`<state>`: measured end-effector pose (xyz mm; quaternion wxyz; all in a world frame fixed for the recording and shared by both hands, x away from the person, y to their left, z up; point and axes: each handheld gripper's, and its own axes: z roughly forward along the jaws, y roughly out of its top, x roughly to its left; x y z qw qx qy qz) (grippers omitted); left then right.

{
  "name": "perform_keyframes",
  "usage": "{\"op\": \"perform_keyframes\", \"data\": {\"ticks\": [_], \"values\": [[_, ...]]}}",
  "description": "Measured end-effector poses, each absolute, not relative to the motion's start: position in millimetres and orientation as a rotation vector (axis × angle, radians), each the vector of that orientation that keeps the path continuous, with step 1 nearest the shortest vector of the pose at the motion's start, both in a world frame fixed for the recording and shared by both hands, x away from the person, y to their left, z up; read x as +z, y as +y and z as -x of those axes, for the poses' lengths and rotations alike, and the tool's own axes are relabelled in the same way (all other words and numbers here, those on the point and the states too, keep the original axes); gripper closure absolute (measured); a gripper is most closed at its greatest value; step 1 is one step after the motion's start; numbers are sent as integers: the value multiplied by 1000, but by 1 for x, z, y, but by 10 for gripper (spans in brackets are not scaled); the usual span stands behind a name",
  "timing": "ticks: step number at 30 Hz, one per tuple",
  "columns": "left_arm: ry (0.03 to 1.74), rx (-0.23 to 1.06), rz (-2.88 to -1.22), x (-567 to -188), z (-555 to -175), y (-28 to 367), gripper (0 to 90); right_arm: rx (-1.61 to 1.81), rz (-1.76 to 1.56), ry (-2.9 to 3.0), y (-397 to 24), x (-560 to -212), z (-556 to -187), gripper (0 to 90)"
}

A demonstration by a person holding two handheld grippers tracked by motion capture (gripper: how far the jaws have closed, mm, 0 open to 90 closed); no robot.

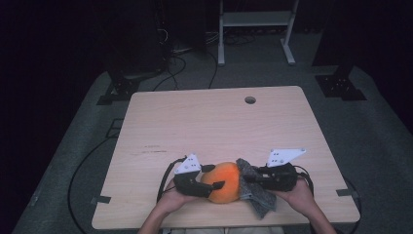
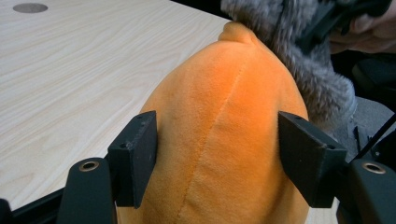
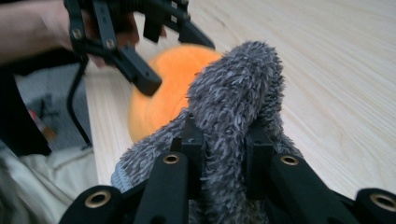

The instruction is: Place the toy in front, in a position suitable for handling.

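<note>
An orange plush toy (image 1: 225, 183) lies near the table's front edge. My left gripper (image 1: 216, 176) comes at it from the left, and in the left gripper view both pads (image 2: 137, 158) press the sides of the orange plush toy (image 2: 224, 130). My right gripper (image 1: 248, 179) reaches in from the right, shut on a grey fuzzy cloth (image 1: 258, 200) that lies against the toy's right side. In the right gripper view the cloth (image 3: 238, 93) bunches up between the jaws of my right gripper (image 3: 224, 158), with the orange toy (image 3: 163, 93) and the left gripper (image 3: 154, 60) behind it.
The light wooden table (image 1: 209, 122) has a round cable hole (image 1: 250, 100) near its far edge. Both hands work close to the front edge. Dark floor, cables and a white frame (image 1: 255, 29) lie beyond the table.
</note>
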<state>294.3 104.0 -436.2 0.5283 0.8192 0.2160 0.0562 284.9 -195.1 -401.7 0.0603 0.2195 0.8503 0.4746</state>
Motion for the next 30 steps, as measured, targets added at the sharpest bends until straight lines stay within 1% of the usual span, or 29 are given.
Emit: {"op": "perform_keyframes", "data": {"ticks": [6, 11, 14, 16, 18, 21, 23, 24, 25, 26, 27, 28, 29, 30], "values": [[504, 174, -1948, -436, -291, 98, 317, 1387, -745, 2587, -203, -408, -291, 747], [446, 231, -1971, -436, -282, 87, 324, 1542, -687, 2517, -198, -392, -282, 749], [435, 244, -1981, -435, -280, 84, 324, 1455, -677, 2530, -194, -394, -283, 751], [436, 249, -1977, -435, -279, 82, 324, 1382, -713, 2551, -198, -398, -286, 753], [427, 260, -1984, -434, -278, 78, 327, 1306, -716, 2536, -200, -395, -284, 753], [389, 283, -2000, -434, -273, 71, 336, 1437, -674, 2507, -198, -387, -279, 753], [373, 291, -2002, -435, -272, 69, 333, 1412, -635, 2525, -190, -386, -277, 754], [365, 281, -2001, -435, -272, 70, 326, 1379, -631, 2537, -186, -389, -277, 755], [365, 249, -1994, -434, -273, 72, 290, 1365, -630, 2558, -184, -393, -278, 759], [365, 193, -1983, -432, -276, 76, 230, 1358, -631, 2571, -183, -397, -279, 761], [371, 171, -1973, -431, -277, 78, 190, 1352, -630, 2572, -184, -398, -279, 761], [390, 155, -1960, -431, -280, 81, 172, 1355, -632, 2576, -185, -398, -278, 761], [398, 141, -1964, -431, -282, 82, 133, 1349, -632, 2580, -187, -397, -277, 761], [402, 115, -1960, -433, -284, 84, 126, 1348, -631, 2582, -188, -398, -277, 762]]}}
